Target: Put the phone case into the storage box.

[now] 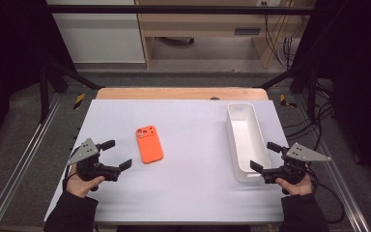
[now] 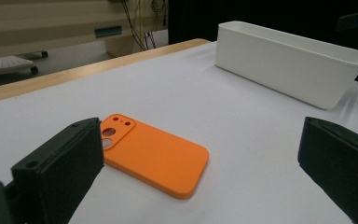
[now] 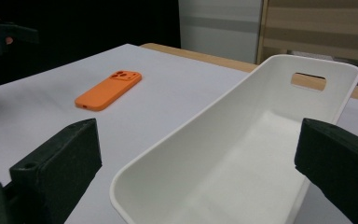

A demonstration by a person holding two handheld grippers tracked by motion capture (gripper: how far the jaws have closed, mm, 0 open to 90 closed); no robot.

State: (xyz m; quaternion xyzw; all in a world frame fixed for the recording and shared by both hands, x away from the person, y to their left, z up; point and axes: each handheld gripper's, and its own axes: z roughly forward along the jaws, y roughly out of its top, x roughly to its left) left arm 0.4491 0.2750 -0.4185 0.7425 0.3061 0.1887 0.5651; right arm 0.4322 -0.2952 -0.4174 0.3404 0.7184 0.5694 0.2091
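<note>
An orange phone case [image 1: 149, 144] lies flat on the white table sheet [image 1: 188, 193], left of centre; it is also close ahead in the left gripper view [image 2: 156, 156] and farther off in the right gripper view [image 3: 108, 90]. A long white bin [image 1: 247, 140] stands at the right, empty inside [image 3: 242, 154]. My left gripper [image 1: 116, 154] is open, held low just left of the case with nothing between its jaws. My right gripper [image 1: 265, 155] is open too, its jaws standing either side of the bin's near end without touching it.
The white bin [image 2: 289, 65] rises as a wall across the far right of the left gripper view. A wooden table edge [image 1: 181, 93] runs along the back. Metal rails [image 1: 19, 164] flank both sides of the table. Cables hang at the far right.
</note>
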